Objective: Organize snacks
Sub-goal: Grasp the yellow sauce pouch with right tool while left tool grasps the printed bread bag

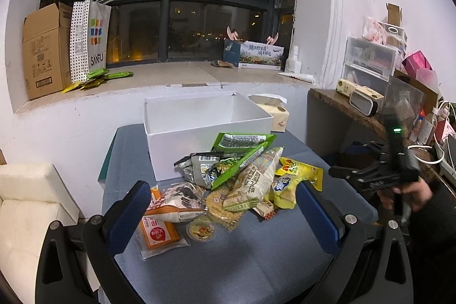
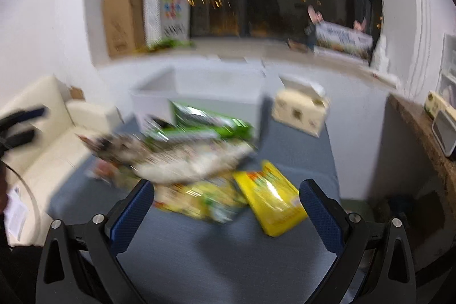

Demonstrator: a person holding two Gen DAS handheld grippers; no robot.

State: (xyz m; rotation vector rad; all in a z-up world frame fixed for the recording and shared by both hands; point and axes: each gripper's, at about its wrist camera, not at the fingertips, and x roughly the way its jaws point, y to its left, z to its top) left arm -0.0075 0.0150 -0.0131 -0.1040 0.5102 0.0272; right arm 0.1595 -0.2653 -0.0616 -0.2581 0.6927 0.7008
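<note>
My left gripper (image 1: 223, 211) has its fingers spread wide and empty, just short of the snack pile (image 1: 242, 175) on the desk (image 1: 256, 261). By my left finger lies the orange packet (image 1: 158, 232): flat, light and slick, best pinched at a sealed edge. Straight ahead, beyond the pile, the white box (image 1: 199, 118) waits open. My right gripper (image 2: 226, 202), fingers apart too, frames the yellow bag (image 2: 270, 198); it looks puffy and crushable, so I'd grip its crimped end gently.
</note>
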